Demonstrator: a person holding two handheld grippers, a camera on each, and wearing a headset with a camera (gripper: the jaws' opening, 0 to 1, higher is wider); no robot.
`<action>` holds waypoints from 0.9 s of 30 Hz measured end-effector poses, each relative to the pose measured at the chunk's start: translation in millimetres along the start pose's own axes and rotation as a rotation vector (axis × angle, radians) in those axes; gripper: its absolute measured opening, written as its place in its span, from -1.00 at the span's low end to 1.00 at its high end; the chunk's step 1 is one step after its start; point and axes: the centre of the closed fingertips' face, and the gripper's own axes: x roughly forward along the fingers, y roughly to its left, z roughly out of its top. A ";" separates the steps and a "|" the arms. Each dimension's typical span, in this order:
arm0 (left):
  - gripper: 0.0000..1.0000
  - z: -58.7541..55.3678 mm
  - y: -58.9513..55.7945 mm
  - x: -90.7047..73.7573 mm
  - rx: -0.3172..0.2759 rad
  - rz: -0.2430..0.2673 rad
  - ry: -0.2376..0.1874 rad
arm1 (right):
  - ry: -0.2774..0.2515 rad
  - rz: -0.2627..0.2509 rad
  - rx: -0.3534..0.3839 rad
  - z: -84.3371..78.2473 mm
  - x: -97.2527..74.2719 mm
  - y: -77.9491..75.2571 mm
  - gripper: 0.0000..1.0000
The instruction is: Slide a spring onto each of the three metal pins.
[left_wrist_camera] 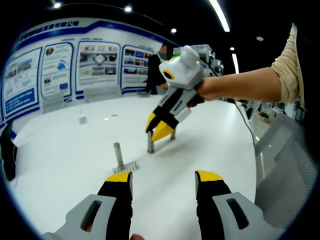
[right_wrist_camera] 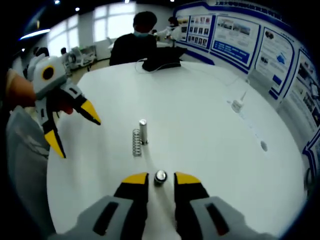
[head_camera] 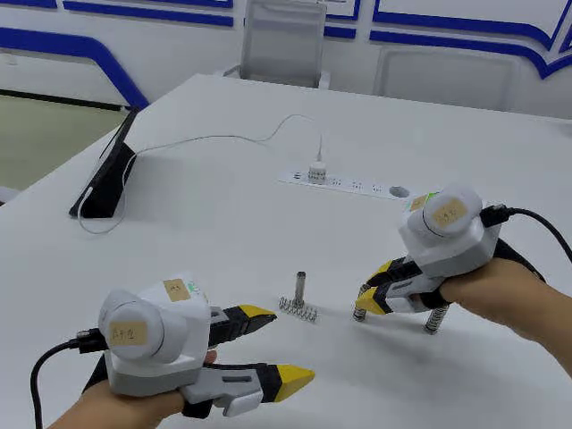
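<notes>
Premises present as an office-type exhibition or demonstration room. Evidence: 1 large white counter (head_camera: 223, 206) carrying a power strip (head_camera: 344, 185) and a propped dark screen (head_camera: 107, 179), an office chair (head_camera: 284, 40) behind it, and white walls with blue trim (head_camera: 98, 54). Printed display panels (left_wrist_camera: 60, 65) line the walls under ceiling strip lights (left_wrist_camera: 220, 15); 1 person (right_wrist_camera: 136, 42) sits at the far side.

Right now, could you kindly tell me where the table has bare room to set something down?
The broad stretch between the tablet and the bare pin is free, as is the band between the power strip and the pins. It is crowded around the loose spring, the two sprung pins and the right gripper.
</notes>
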 end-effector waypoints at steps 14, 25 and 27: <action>0.01 2.4 0.1 -0.7 0.006 0.000 -0.004 | -0.043 -0.002 -0.033 19.5 -7.0 8.5 -0.55; 0.01 3.7 1.2 -4.1 0.008 0.006 -0.006 | -0.057 0.028 -0.051 30.4 2.7 25.8 -0.55; 0.01 3.5 1.5 -4.5 0.008 0.007 -0.007 | -0.057 0.036 -0.054 31.8 5.2 29.5 -0.55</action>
